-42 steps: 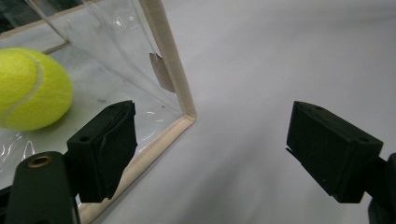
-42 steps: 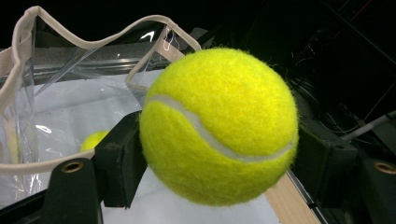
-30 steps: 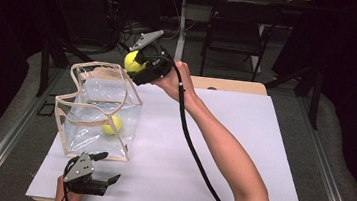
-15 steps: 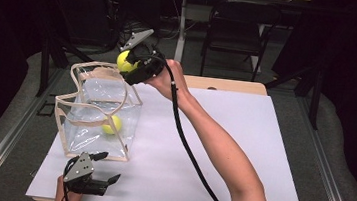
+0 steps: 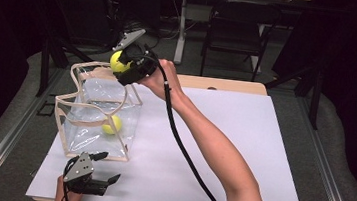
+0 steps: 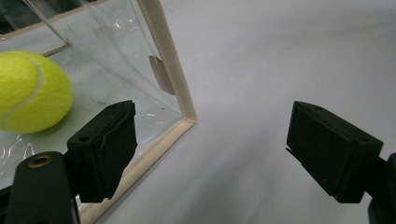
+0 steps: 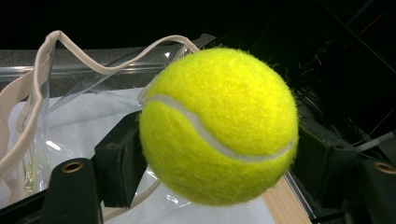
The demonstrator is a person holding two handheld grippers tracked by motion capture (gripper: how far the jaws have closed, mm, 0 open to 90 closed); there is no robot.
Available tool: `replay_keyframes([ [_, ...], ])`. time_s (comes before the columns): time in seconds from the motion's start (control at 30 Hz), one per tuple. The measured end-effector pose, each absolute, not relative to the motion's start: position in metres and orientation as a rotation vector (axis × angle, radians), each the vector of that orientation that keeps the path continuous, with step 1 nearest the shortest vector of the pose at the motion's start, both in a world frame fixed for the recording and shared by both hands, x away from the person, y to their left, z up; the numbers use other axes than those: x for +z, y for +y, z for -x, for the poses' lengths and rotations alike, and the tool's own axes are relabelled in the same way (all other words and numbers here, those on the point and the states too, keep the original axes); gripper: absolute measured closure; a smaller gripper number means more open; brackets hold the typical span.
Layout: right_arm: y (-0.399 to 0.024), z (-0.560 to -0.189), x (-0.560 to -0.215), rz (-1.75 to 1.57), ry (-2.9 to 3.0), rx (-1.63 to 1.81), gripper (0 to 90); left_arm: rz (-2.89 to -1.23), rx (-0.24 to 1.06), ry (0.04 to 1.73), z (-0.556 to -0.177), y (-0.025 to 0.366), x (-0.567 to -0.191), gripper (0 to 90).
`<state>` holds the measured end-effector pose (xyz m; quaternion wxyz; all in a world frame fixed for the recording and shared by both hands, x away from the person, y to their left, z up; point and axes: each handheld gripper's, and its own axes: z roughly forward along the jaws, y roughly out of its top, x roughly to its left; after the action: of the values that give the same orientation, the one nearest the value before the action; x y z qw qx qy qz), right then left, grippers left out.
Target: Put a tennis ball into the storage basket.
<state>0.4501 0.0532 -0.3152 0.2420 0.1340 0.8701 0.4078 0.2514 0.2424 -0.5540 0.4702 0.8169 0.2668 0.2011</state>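
At the table's (image 5: 261, 154) near edge the left tongs (image 5: 104, 168) rest wide apart, holding nothing, beside the clear bag (image 5: 88, 126) with one ball (image 5: 112, 124) inside. Farther off, the right tongs (image 5: 122, 67) grip a tennis ball (image 7: 218, 126) above the bag's far rim.

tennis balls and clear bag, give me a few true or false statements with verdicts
1. The right tongs are shut on a ball. True.
2. The bag holds no ball. False: a second ball lies on its floor.
3. The left tongs grip the bag's rim. False: their jaws stand open, with nothing between them, near the bag's bottom corner.
4. The held ball is up by the bag's far rim, not inside the bag. True.
5. The bag lies flat on its side. False: it stands upright on the white sheet with its mouth open upward.
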Motion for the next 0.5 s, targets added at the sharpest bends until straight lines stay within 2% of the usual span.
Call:
replay_keyframes([
  [0.5,0.0635,-0.4493,-0.3207,-0.366,2.383,1.134,25.9,-2.003,0.491,0.654,-0.2514,0.2423,-0.5541,15.9],
])
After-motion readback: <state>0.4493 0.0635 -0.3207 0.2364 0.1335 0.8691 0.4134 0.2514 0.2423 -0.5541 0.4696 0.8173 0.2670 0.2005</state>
